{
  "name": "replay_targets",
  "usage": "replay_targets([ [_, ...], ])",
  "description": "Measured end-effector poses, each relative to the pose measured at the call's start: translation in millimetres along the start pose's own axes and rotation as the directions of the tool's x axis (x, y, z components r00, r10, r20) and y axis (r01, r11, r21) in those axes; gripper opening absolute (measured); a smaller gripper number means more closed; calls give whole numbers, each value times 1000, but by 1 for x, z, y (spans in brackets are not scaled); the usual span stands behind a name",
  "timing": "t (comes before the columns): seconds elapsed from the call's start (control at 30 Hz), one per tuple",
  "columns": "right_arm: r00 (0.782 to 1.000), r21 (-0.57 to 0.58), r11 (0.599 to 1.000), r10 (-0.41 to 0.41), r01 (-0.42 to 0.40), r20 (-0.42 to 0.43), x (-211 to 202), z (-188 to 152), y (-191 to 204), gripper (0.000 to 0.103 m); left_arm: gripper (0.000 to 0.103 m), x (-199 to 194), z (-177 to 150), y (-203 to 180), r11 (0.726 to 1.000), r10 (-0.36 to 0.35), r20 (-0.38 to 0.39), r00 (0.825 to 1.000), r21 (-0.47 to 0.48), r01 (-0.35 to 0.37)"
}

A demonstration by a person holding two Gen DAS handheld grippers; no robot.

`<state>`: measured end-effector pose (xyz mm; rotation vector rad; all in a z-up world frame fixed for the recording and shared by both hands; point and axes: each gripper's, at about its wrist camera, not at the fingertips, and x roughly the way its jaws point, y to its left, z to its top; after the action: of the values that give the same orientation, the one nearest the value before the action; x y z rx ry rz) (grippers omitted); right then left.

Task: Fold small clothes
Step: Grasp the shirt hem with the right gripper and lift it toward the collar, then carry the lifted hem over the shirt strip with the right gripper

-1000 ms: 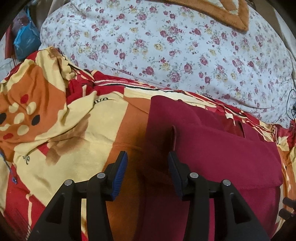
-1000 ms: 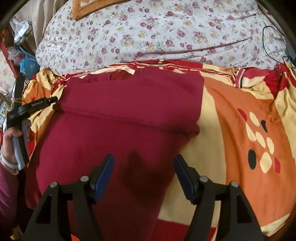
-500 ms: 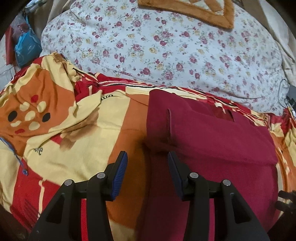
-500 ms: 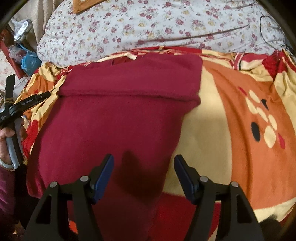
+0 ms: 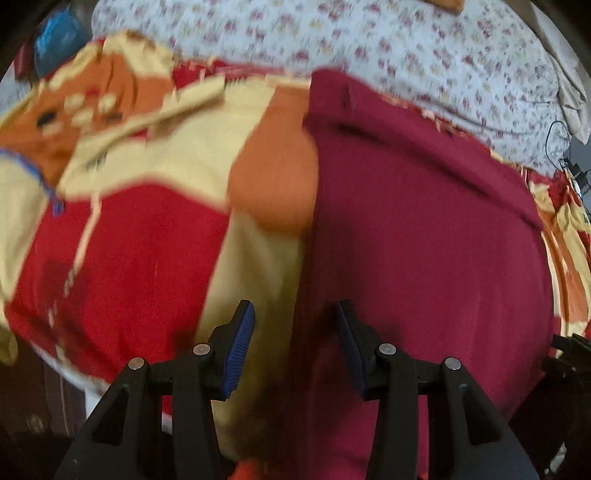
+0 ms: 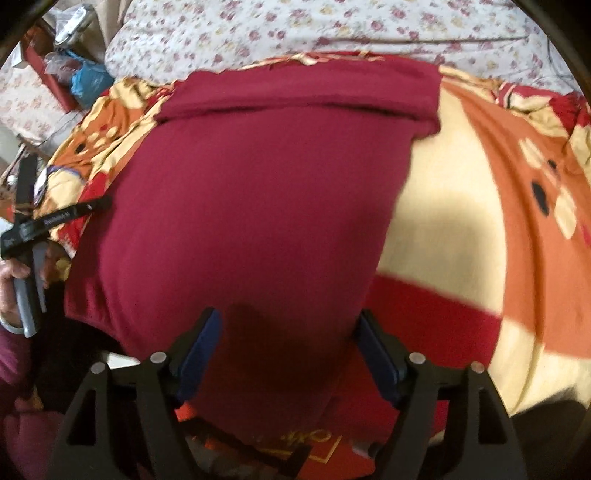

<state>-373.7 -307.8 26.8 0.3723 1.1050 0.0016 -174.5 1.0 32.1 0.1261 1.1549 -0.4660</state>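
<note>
A dark red garment [image 5: 417, 236] lies flat on a patterned blanket, its far end folded over into a band [image 6: 303, 92]. It fills the middle of the right wrist view [image 6: 251, 221]. My left gripper [image 5: 295, 343] is open and empty, over the garment's near left edge. My right gripper [image 6: 288, 350] is open and empty, with the garment's near right part between its blue pads [image 6: 199, 350]. The left gripper also shows at the left of the right wrist view [image 6: 55, 218]. Both views are blurred.
The red, orange and cream blanket [image 5: 147, 229] covers the bed. A white floral quilt [image 6: 332, 26] is bunched along the far side. A blue bag [image 6: 86, 79] and clutter sit at the far left. A cable [image 5: 565, 155] lies at the far right.
Both grippers have pulled back toward the garment's near end and dropped closer to it. Both stay open. The garment has not moved.
</note>
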Motion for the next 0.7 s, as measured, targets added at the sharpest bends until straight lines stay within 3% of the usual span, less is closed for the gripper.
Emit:
replay_targets([
  [0.2, 990, 22, 995, 100, -98, -100, 6, -29, -2, 82, 34, -21, -35, 0, 999, -9, -28, 1000, 39, 10],
  [0.43, 972, 2, 993, 116, -118, -206, 24, -52, 11, 83, 34, -18, -53, -1, 998, 12, -100, 995, 55, -7],
  [0.7, 963, 51, 989, 144, -136, -226, 48, -68, 11, 83, 34, -12, -58, -16, 992, 54, -125, 991, 119, -39],
])
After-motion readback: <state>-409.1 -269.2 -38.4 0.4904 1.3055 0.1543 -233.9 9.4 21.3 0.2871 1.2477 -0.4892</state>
